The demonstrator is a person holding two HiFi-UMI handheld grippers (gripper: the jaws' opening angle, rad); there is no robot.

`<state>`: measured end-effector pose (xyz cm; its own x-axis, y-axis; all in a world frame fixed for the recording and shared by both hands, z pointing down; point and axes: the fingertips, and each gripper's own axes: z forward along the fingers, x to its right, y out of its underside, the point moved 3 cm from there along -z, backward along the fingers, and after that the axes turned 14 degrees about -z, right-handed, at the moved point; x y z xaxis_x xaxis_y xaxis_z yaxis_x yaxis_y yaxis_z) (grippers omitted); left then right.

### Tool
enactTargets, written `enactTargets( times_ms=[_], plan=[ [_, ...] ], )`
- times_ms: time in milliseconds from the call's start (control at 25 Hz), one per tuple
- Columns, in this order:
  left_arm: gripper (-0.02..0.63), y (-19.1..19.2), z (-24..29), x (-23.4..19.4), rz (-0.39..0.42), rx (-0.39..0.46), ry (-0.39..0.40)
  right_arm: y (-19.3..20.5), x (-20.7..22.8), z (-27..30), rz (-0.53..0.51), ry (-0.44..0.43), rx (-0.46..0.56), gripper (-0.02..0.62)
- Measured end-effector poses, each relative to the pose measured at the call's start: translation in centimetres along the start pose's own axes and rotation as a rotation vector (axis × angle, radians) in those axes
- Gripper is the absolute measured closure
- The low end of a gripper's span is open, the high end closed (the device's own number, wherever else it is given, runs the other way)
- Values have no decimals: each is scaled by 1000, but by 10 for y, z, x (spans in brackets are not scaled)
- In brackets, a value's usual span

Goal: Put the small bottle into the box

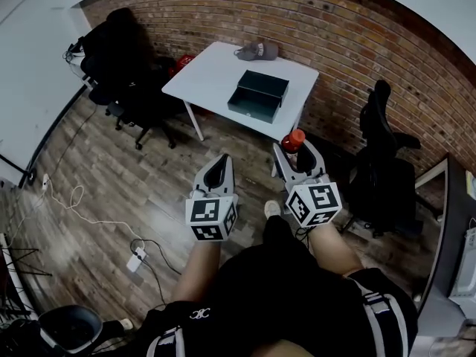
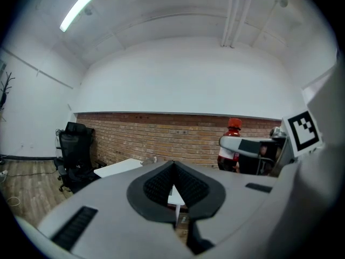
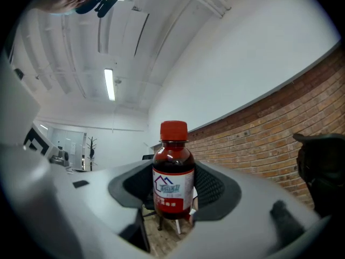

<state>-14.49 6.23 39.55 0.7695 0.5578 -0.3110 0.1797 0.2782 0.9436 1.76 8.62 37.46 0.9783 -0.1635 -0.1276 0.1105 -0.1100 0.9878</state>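
A small dark bottle (image 3: 173, 171) with a red cap and a white label stands upright between the jaws of my right gripper (image 3: 173, 190), which is shut on it. In the head view the bottle's red cap (image 1: 294, 138) shows at the tip of the right gripper (image 1: 297, 155), well short of the table. The dark open box (image 1: 257, 95) lies on the white table (image 1: 216, 69) ahead. My left gripper (image 1: 218, 171) is held beside the right one, its jaws shut with nothing between them (image 2: 172, 190). The bottle (image 2: 232, 144) also appears in the left gripper view, off to the right.
A grey cap (image 1: 258, 50) lies at the table's far edge by the brick wall (image 1: 335, 28). Black office chairs stand left (image 1: 123, 65) and right (image 1: 387, 162) of the table. Cables and a power strip (image 1: 135, 259) lie on the wooden floor.
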Motion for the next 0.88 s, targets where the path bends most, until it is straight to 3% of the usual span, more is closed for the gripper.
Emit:
enactTargets(
  times_ms=[400,880],
  plan=[
    [594,-16,86,-29,1,2,-20,21,43,85,27,-26,12,371],
    [594,-34,211,-45,-25,-46,-42,49,118,186,39,-63,-42,371]
  ],
)
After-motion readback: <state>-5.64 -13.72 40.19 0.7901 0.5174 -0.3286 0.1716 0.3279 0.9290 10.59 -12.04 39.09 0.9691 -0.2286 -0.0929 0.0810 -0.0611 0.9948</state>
